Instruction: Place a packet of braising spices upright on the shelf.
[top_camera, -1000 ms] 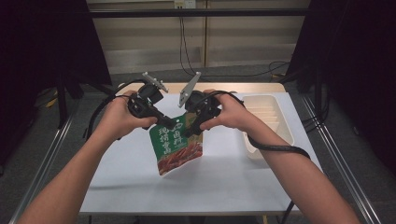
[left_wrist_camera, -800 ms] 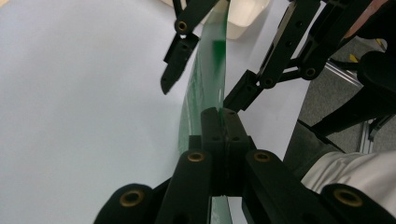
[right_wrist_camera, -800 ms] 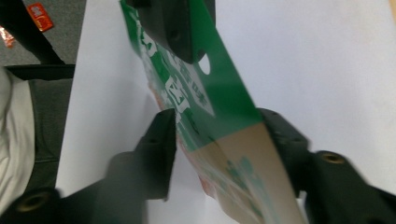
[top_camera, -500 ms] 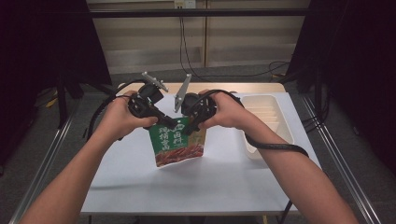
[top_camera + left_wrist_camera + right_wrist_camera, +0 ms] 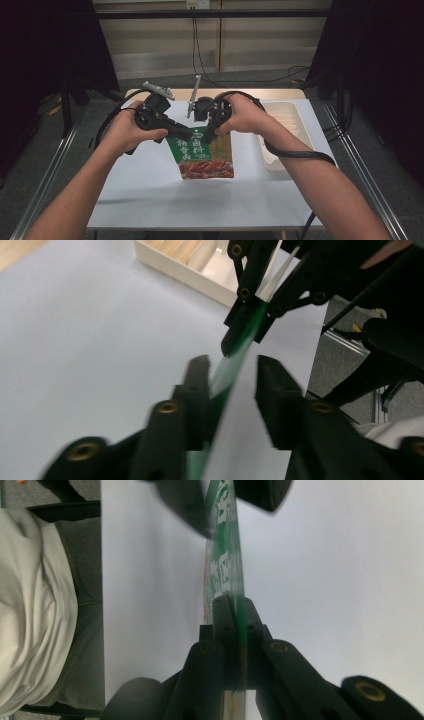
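At the frame's centre, the right claw [image 5: 206, 136] pinches the green pouch [image 5: 205, 156] while the left claw [image 5: 227, 377] gapes, needing to close.

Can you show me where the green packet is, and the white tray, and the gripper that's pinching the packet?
green packet [image 5: 202, 156], high view, printed front.
white tray [image 5: 264, 150], high view, near rim.
right gripper [image 5: 235, 605], right gripper view, between its closed jaws.

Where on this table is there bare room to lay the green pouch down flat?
Bare white table spreads along the near edge below the green pouch and on the left side under the left forearm. It is crowded at the far middle, where the left gripper and right gripper meet, and at the right by the white tray.
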